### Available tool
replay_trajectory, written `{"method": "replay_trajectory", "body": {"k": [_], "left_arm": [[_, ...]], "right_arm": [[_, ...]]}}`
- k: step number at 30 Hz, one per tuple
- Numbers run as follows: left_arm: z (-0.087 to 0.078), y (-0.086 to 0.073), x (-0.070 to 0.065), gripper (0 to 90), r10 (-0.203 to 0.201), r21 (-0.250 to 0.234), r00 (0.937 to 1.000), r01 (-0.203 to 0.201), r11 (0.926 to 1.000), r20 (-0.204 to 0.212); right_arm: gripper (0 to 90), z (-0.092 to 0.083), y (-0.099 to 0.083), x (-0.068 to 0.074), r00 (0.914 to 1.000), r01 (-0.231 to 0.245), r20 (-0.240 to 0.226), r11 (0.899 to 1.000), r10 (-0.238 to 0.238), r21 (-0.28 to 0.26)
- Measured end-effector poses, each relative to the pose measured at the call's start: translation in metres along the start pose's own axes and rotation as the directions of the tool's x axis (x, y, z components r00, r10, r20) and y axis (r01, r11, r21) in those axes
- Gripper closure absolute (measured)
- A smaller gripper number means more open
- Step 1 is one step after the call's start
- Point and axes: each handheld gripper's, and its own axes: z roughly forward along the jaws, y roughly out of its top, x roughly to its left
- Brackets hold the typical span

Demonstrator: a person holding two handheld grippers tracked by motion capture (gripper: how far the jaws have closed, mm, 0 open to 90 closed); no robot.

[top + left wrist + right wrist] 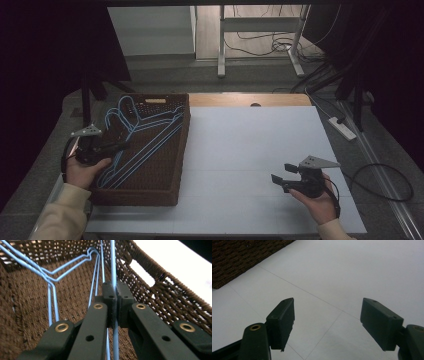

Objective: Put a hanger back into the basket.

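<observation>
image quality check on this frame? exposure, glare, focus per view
High view: dim, corners black, table evenly lit, blue hangers readable in the basket. Left gripper view: table beyond the basket rim blown out white; the left gripper, shut on a hanger wire, sharp. Right gripper view: soft, flat light, open right gripper slightly blurred.

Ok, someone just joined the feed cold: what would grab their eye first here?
Probably the light blue wire hangers piled in the brown woven basket at the table's left side. Next, the left gripper, inside that basket and shut on one hanger wire. Last, the right gripper, open and holding nothing above the bare white tabletop at the near right.
</observation>
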Motion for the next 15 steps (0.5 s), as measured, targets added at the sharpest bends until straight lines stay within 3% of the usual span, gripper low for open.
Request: {"method": "replay_trajectory", "body": {"k": [5, 10, 11, 12, 13, 15], "left_arm": [[0.012, -0.001, 0.0, 86.6, -0.004, 0.077, 0.9994, 0.006, 0.997, -0.034], [0.014, -0.002, 0.004, 84.7, -0.031, 0.092, 0.9946, 0.04, 0.9949, -0.099], [0.014, -0.002, 0.004, 82.2, -0.031, 0.092, 0.9946, 0.04, 0.9949, -0.099], [0.014, -0.002, 0.005, 74.8, -0.032, 0.084, 0.9893, 0.044, 0.9955, -0.142], [0.014, -0.002, 0.005, 69.7, -0.032, 0.084, 0.9893, 0.044, 0.9955, -0.142], [0.013, 0.0, 0.004, 54.0, -0.032, 0.066, 0.9828, 0.045, 0.9968, -0.182]], "right_arm": [[28.0, 0.0, 0.0, 0.0, 1.0, -0.001, -0.001, 1.0, 0.001, 0.0], [28.2, -0.001, 0.0, 0.0, 1.0, 0.0, -0.002, 1.0, 0.0, -0.004], [28.2, -0.001, 0.0, 0.0, 1.0, 0.0, -0.002, 1.0, 0.0, -0.003], [28.2, -0.001, 0.0, 0.0, 1.0, 0.0, -0.002, 1.0, 0.0, -0.004], [28.2, -0.001, 0.0, 0.0, 1.0, 0.0, -0.002, 1.0, 0.0, -0.004], [28.2, -0.002, 0.0, 0.0, 1.0, 0.0, -0.002, 1.0, 0.0, -0.006]]}}
